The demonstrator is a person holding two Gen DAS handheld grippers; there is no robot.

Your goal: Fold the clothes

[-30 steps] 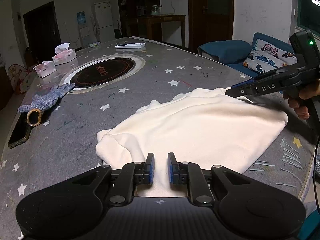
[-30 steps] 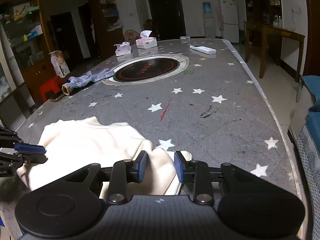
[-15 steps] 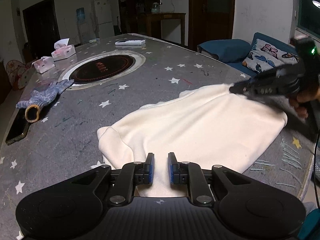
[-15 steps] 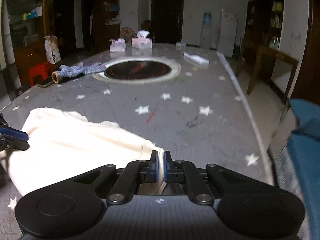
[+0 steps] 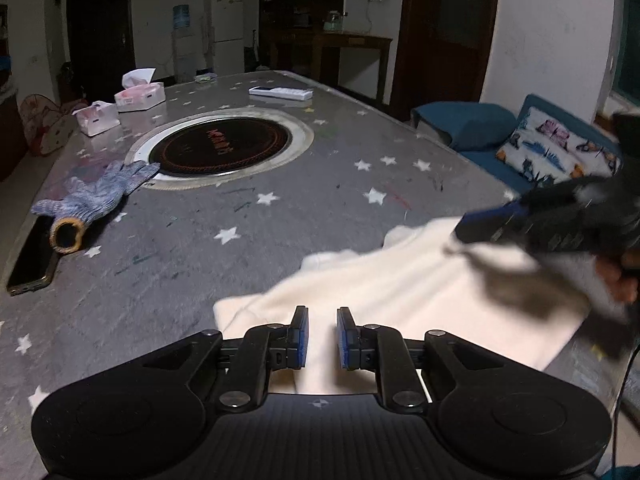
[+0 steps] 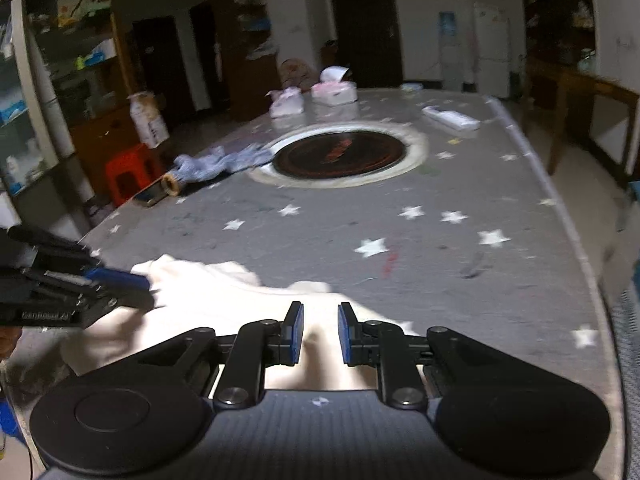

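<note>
I see the grey starred table carrying the cream garment at its near edge, well short of the round hotplate. Only my right view shows the red stool. Left gripper and right gripper both spread, clasping nothing, over the blurred cloth.

Garment lies on the worktop's near end; behind it the round hob, glove and phone to its left, tissue boxes and remote beyond.
</note>
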